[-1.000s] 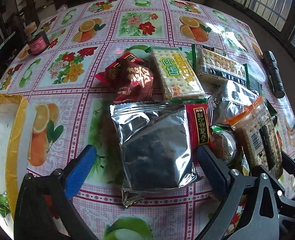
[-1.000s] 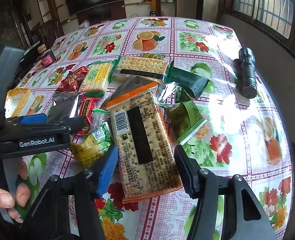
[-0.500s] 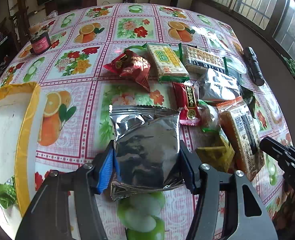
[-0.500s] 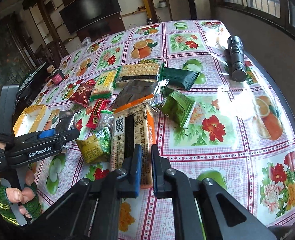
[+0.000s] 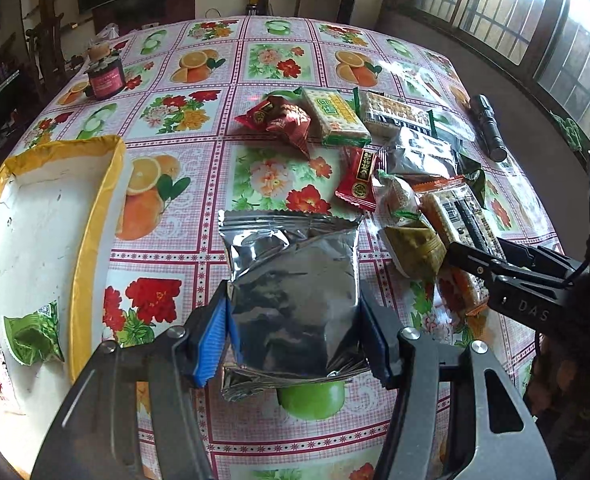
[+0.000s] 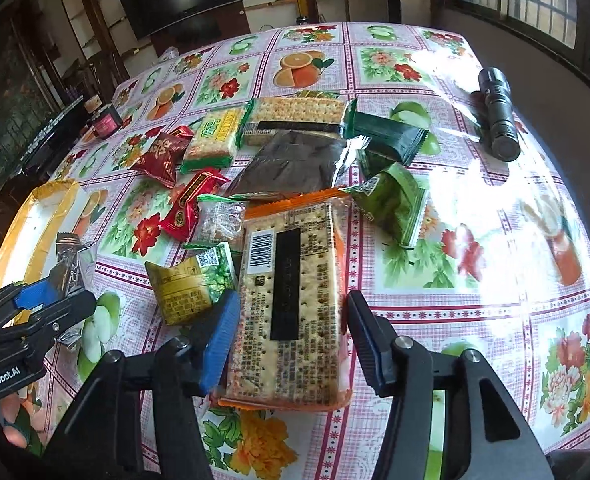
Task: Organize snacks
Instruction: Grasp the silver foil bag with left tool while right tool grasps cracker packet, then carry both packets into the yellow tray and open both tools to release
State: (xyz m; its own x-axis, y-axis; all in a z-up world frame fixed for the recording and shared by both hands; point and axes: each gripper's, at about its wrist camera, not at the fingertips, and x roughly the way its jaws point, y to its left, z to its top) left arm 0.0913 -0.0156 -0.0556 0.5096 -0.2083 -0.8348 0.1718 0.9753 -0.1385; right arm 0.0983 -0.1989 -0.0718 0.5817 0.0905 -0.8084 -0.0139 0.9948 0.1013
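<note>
My left gripper [image 5: 295,340] is shut on a silver foil snack bag [image 5: 295,280], its pads pressing both side edges and the bag held just above the flowered tablecloth. To its left stands a white tray with a yellow rim [image 5: 95,220], which holds a green packet [image 5: 35,336]. In the right wrist view my right gripper [image 6: 291,332] straddles an orange-edged cracker pack [image 6: 291,280] lying flat. Its jaws are opening and the right pad stands clear of the pack. An olive-yellow packet [image 6: 191,284] lies beside the left finger.
A pile of snacks lies mid-table: red packets [image 6: 163,156], a green-yellow cracker pack [image 6: 215,136], a long cracker pack [image 6: 299,114], a dark foil bag [image 6: 295,164] and green packets [image 6: 395,200]. A black flashlight [image 6: 499,120] lies near the right edge. A pink-labelled jar [image 5: 105,78] stands far left.
My left gripper closed on the silver bag and carried it away from the pile toward the tray. My right gripper snapped shut over the cracker pack, then opened around it again.
</note>
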